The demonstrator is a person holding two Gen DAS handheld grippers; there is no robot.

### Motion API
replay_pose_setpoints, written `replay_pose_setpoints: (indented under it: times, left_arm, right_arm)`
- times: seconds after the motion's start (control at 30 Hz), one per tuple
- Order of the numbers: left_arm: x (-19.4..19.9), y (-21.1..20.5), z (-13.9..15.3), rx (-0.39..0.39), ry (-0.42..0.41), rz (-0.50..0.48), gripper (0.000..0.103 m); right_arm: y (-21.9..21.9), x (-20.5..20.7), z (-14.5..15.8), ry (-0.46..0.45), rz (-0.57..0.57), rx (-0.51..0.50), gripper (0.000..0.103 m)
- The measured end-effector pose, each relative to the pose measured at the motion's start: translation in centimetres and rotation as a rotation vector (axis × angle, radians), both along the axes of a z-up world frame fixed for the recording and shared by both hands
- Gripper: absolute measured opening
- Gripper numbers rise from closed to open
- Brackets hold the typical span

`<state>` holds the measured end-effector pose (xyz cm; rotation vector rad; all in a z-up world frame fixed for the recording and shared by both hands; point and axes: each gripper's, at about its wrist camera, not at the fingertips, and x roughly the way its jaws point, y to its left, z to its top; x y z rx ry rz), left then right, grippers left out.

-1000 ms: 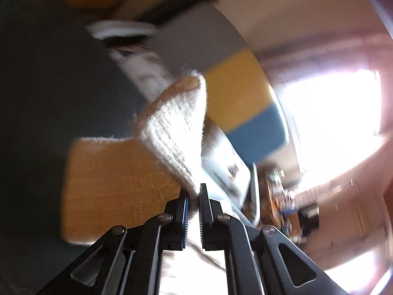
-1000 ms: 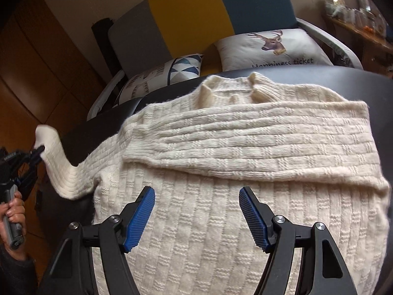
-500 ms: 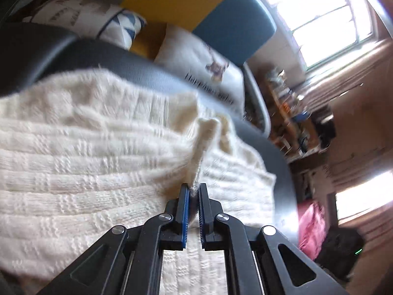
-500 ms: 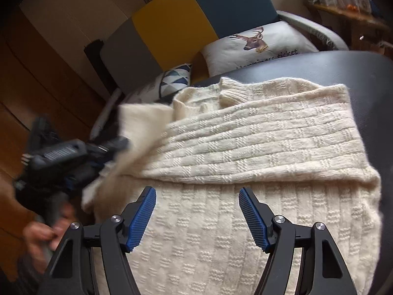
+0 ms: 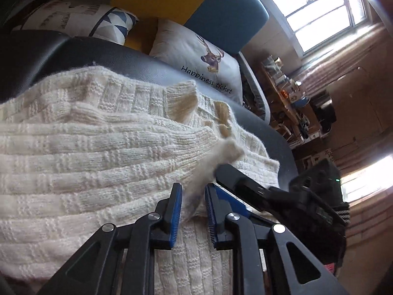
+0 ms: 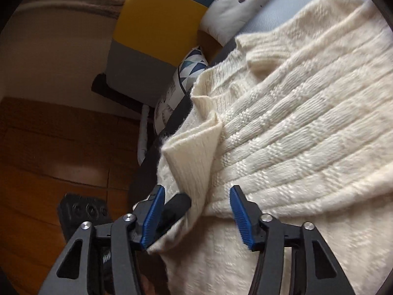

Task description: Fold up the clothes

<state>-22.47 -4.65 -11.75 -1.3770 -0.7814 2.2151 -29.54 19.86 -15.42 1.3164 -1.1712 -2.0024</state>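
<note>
A cream knitted sweater [image 5: 98, 159] lies spread on a black padded surface [image 5: 98, 51], one sleeve folded across its chest. My left gripper [image 5: 194, 201] hovers over the sweater's middle. Its jaws are opening, with the blurred ribbed cuff [image 5: 196, 184] still between the pads. In the right wrist view the same cuff [image 6: 196, 162] stands up from the sweater [image 6: 307, 123]. My right gripper [image 6: 196, 213] straddles it, jaws closing, pads clear of the knit. A finger of the left gripper [image 6: 176, 204] lies beside the cuff. The right gripper's finger [image 5: 245, 184] reaches in from the right.
Behind the padded surface stands a sofa with a grey, yellow and blue back [image 5: 221, 12]. It holds a deer cushion [image 5: 203, 59] and a triangle-print cushion [image 5: 98, 22]. A cluttered shelf [image 5: 289, 91] and a bright window [image 5: 319, 7] lie to the right. A wooden floor [image 6: 61, 147] lies below the surface's left edge.
The left gripper swung the sleeve cuff from beyond the surface's edge onto the sweater, and its jaws have parted. The right gripper rolled, dropped to the cuff and narrowed.
</note>
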Motion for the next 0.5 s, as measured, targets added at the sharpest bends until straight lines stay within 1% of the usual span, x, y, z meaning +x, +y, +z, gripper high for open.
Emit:
replay_pose_setpoints:
  times: [0.1,0.13,0.17,0.23,0.27,0.3,0.37,0.4,0.47,0.5]
  left_arm:
    - [2.1,-2.9,1.4,0.084,0.025,0.056,0.019]
    - [3.0,-4.1,1.7,0.12,0.029,0.082,0.019]
    - [4.1,-5.5,1.7,0.163,0.027,0.118,0.019]
    - [6.5,-8.7,1.3,0.257,0.015,0.205,0.019]
    - [7.9,-10.4,0.8,0.305,0.006,0.252,0.019]
    - [9.1,-11.7,0.3,0.337,0.0,0.287,0.02]
    - [11.1,-13.4,-0.5,0.369,0.002,0.331,0.02]
    - [12.0,-13.9,-0.7,0.374,0.011,0.341,0.02]
    - [13.1,-13.8,-0.9,0.353,0.035,0.333,0.02]
    - [13.2,-13.5,-1.1,0.338,0.031,0.325,0.02]
  right_arm:
    - [-1.4,-0.7,-0.2,0.002,0.0,-0.025,0.037]
    - [-1.9,-0.8,-0.2,0.003,0.002,-0.005,0.035]
    - [-2.4,-1.0,-0.2,0.004,0.005,0.016,0.031]
    - [-3.5,-1.2,-0.3,0.001,0.027,0.085,0.017]
    - [-4.1,-1.3,-0.4,-0.003,0.042,0.152,0.008]
    - [-4.7,-1.3,-0.3,-0.004,0.054,0.212,0.007]
    - [-5.6,-1.2,0.6,0.019,0.059,0.293,0.007]
    - [-6.1,-1.1,1.2,0.033,0.062,0.327,0.007]
    - [-7.0,-1.3,3.2,0.075,0.071,0.348,0.007]
    - [-7.6,-1.5,4.4,0.096,0.079,0.357,0.007]
